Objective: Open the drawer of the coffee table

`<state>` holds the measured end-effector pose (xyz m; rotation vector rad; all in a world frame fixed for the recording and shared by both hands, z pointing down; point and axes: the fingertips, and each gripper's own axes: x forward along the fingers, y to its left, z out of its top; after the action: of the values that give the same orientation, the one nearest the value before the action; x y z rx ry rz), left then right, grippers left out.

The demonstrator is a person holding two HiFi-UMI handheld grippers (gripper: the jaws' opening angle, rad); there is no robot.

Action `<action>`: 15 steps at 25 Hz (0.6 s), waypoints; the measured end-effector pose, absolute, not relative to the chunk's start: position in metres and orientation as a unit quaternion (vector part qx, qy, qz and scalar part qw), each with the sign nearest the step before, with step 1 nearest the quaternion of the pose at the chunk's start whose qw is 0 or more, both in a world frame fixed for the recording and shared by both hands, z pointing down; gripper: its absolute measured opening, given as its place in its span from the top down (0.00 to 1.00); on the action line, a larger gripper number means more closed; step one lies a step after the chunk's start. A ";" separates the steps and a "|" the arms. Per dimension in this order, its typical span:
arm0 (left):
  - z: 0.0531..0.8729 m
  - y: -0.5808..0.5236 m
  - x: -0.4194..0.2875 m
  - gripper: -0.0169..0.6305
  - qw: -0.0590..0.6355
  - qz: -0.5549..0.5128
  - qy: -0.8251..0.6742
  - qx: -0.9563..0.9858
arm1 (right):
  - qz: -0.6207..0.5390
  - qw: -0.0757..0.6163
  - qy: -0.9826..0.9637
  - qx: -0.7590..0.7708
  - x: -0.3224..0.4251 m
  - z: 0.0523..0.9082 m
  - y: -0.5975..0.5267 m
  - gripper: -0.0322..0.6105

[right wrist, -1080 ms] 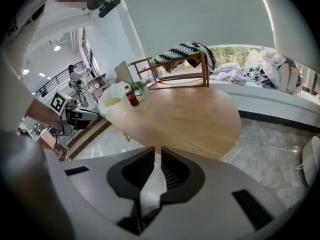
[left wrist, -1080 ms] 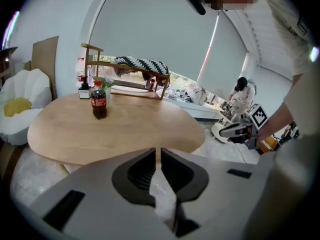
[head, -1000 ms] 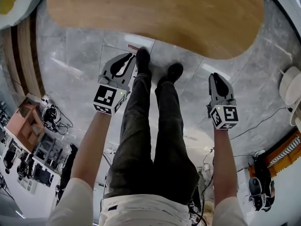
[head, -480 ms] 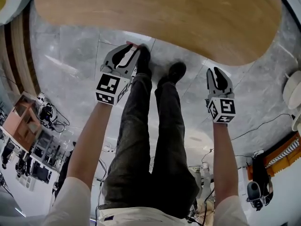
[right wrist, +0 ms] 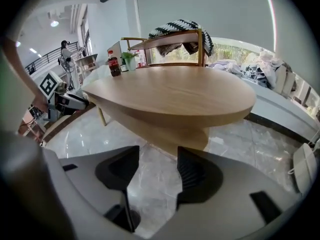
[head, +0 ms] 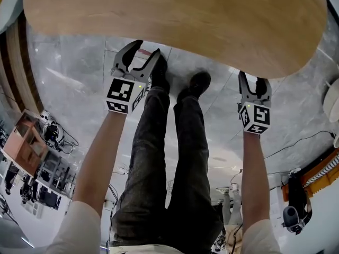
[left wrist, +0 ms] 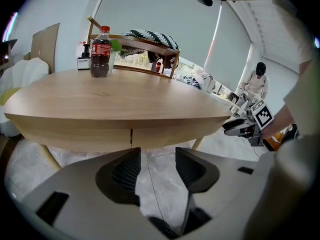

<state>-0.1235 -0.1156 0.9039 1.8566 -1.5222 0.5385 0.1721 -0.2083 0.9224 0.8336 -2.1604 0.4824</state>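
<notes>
Both grippers have sunk to the near edge of the desk (head: 175,20). The fingers of the left gripper (head: 139,57) and right gripper (head: 252,83) have just been opening and stand apart, nothing between them, likely readying a grasp. The drawer front (left wrist: 167,134), judged by the seam (left wrist: 131,136) at centre frame, sits closed under the top. Open floor (head: 79,73) lies below the rim; the person's shoes (head: 196,83) stand between the grippers.
</notes>
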 end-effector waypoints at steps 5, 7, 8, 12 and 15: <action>0.913 -0.124 -0.127 0.60 0.316 0.200 -0.590 0.715 | 0.193 0.358 -0.849 0.336 0.171 0.931 -0.215 0.51; 0.917 -0.129 -0.130 0.56 0.308 0.199 -0.597 0.714 | 0.196 0.356 -0.847 0.342 0.175 0.936 -0.217 0.49; 0.918 -0.133 -0.132 0.53 0.305 0.197 -0.600 0.713 | 0.198 0.354 -0.845 0.348 0.179 0.938 -0.219 0.49; 0.916 -0.146 -0.137 0.50 0.289 0.191 -0.607 0.715 | 0.195 0.345 -0.845 0.359 0.185 0.935 -0.225 0.47; 0.917 -0.153 -0.143 0.50 0.287 0.180 -0.615 0.712 | 0.200 0.338 -0.841 0.372 0.192 0.936 -0.227 0.45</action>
<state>-0.1427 -0.1535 0.9168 1.9029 -1.6428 0.4821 0.1917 -0.2266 0.9358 0.9703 -2.1915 0.5205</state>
